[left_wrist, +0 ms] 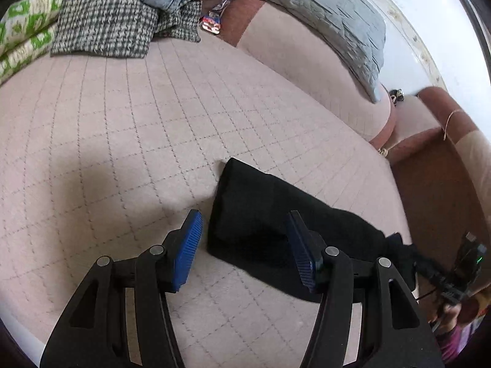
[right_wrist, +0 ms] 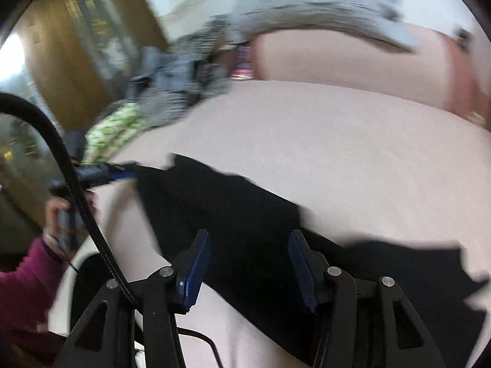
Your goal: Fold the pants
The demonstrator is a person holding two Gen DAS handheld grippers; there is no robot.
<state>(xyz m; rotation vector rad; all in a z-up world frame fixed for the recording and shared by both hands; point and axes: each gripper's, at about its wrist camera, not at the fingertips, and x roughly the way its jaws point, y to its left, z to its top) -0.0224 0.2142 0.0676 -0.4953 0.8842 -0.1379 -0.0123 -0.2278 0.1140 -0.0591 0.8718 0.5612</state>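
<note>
pants (left_wrist: pixel 276 224) – black, folded, on pink sofa (left_wrist: pixel 107 122) | left gripper (left_wrist: pixel 244 239) – wide, holding nothing | right gripper (right_wrist: pixel 250 260) – wide over pants (view blurred)

Left gripper (left_wrist: pixel 245 239): jaws spread wide, blue pads (left_wrist: pixel 187 250) bare, nothing between them.
Pants (left_wrist: pixel 276 230): black, folded into a thick bundle on the pink quilted sofa seat (left_wrist: pixel 122 128), partly behind the right-hand pad.
Back left: houndstooth cloth (left_wrist: pixel 104 21), green patterned cushion (left_wrist: pixel 24 30).
Back right: grey quilted blanket (left_wrist: pixel 322 12).
Right edge: other gripper (left_wrist: pixel 460 270), state unclear.
</note>
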